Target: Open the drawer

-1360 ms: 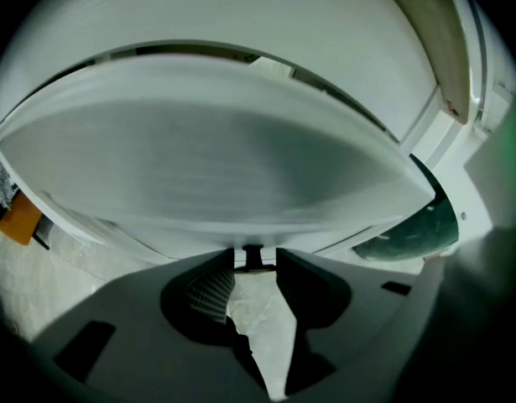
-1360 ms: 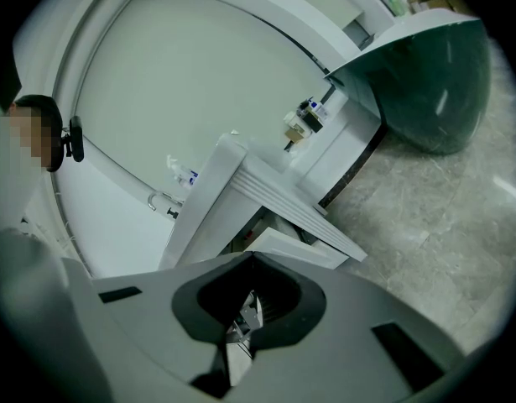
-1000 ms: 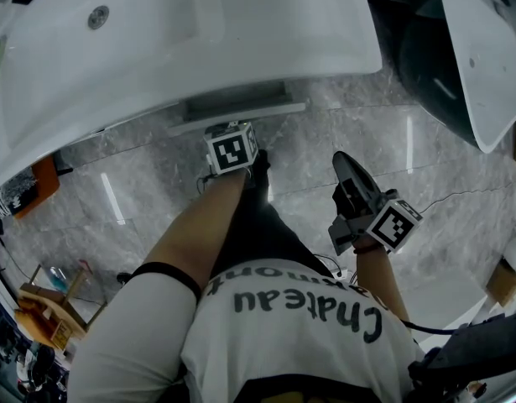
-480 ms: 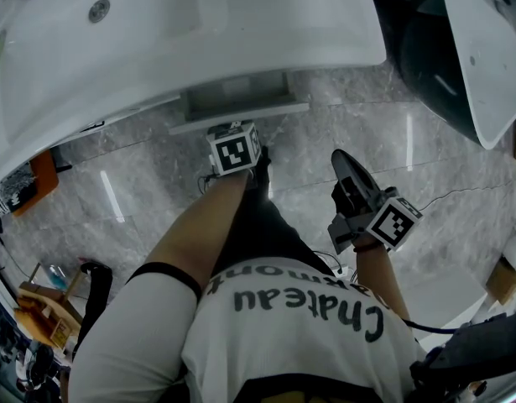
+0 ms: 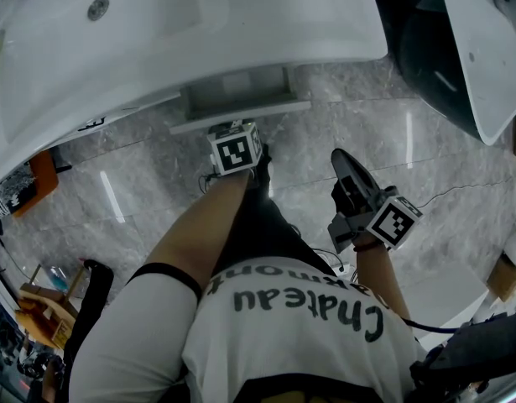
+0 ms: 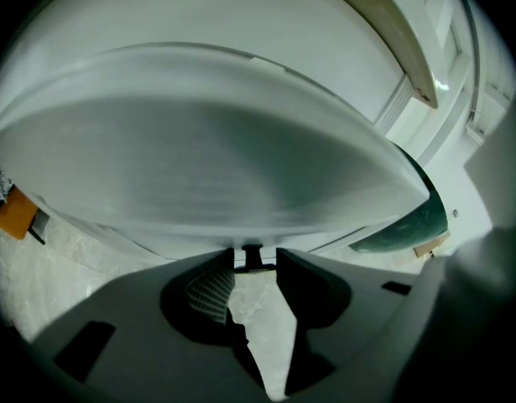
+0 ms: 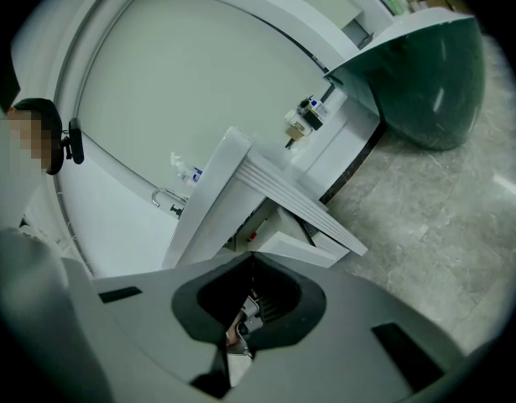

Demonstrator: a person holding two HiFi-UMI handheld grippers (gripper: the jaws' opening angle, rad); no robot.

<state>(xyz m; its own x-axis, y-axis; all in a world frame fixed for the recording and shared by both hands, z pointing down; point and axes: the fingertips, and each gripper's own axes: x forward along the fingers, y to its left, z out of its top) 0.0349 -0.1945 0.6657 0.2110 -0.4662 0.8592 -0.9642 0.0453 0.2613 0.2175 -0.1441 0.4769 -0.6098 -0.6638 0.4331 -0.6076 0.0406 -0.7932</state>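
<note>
Beneath the basin [image 5: 157,40], drawing the drawer [image 5: 241,116] further out, left gripper [image 6: 256,269] spread astride its knob [image 6: 252,254]; right gripper [image 7: 250,263] closed, empty.

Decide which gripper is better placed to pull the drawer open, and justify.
Left. The left gripper is at the drawer, open jaws flanking its handle; the right gripper hangs aside, shut.

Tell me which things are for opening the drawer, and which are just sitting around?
For the job:
- drawer, partly out under the white counter
- left gripper, jaws apart at the drawer's front

Just about:
- right gripper, shut, held over the floor
- dark green basin
- wooden rack
- orange thing by the counter
</note>
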